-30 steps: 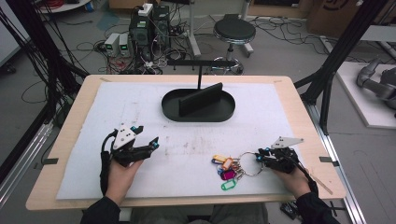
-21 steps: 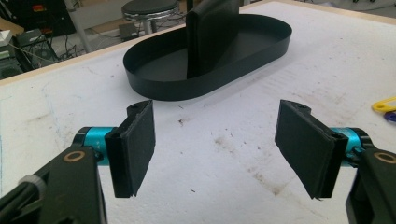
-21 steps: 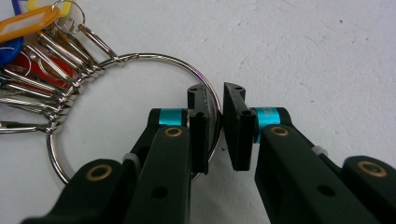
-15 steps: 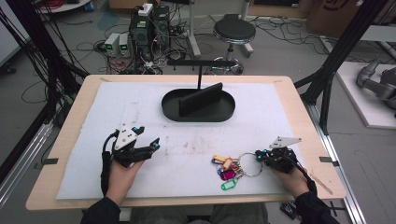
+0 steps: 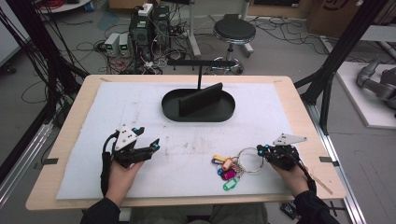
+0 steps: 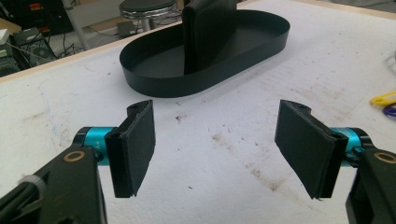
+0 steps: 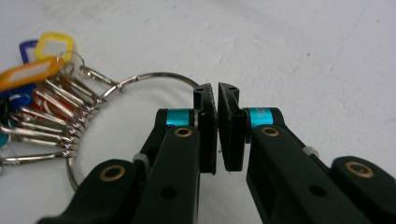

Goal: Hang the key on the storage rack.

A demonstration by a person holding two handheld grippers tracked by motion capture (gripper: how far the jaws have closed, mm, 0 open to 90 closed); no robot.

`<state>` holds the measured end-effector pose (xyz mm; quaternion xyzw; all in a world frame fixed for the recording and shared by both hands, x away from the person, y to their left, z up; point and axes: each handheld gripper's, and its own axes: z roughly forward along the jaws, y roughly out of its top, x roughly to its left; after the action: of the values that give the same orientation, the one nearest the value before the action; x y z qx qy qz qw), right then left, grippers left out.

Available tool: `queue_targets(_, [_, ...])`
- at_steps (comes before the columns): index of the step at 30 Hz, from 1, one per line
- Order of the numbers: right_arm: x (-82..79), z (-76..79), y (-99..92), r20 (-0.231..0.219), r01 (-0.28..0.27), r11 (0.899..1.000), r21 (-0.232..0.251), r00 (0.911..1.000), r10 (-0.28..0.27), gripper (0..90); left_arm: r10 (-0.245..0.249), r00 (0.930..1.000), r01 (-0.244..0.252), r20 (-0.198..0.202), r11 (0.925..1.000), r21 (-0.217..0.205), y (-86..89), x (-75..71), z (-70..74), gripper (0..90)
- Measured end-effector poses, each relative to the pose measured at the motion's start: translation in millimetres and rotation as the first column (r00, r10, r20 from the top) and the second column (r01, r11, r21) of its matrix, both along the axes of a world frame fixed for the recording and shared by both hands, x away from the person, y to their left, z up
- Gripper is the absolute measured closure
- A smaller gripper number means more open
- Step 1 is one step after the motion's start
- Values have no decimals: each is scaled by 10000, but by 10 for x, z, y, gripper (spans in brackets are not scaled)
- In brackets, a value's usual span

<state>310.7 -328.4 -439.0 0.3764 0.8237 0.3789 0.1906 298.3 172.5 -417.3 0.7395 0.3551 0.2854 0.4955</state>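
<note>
Wooden table (image 5: pixel 299 100) under a stained white mat (image 5: pixel 140 107), centre frame, amid cables, a stool (image 5: pixel 233 32) and electronics on the grey floor beyond. Black oval tray (image 5: pixel 170 109) with an upright divider, upper centre of the mat. Lower left: left gripper (image 5: pixel 153 145) resting low in the hand, angled up-right toward the tray, jaws spread wide with nothing between. Lower right: right gripper (image 5: pixel 259 150) pointing left, clenched on the big key ring (image 5: pixel 243 154), coloured tags (image 5: pixel 224 168) fanned just left. Versus a second ago: right gripper slightly nearer the keys; left unchanged.
</note>
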Motion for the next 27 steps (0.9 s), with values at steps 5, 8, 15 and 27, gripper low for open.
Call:
queue_targets(5, [-16,59,-21,295,223,9984,510,9993,-238,872,-16,10000,16,-20,10000,29,-8,-3,-7,291])
queue_targets(8, [-31,89,-16,450,240,9961,849,9986,-279,872,-30,10000,30,-32,10000,36,-15,-3,-11,290])
queue_targets(15, [-79,159,26,797,-12,9901,1401,9968,-101,900,-47,10000,48,-41,10000,41,-25,-4,-16,291])
queue_targets(27, [81,-38,-65,-341,502,9976,474,9982,-486,800,-177,9998,178,-111,9998,70,-43,0,-26,291])
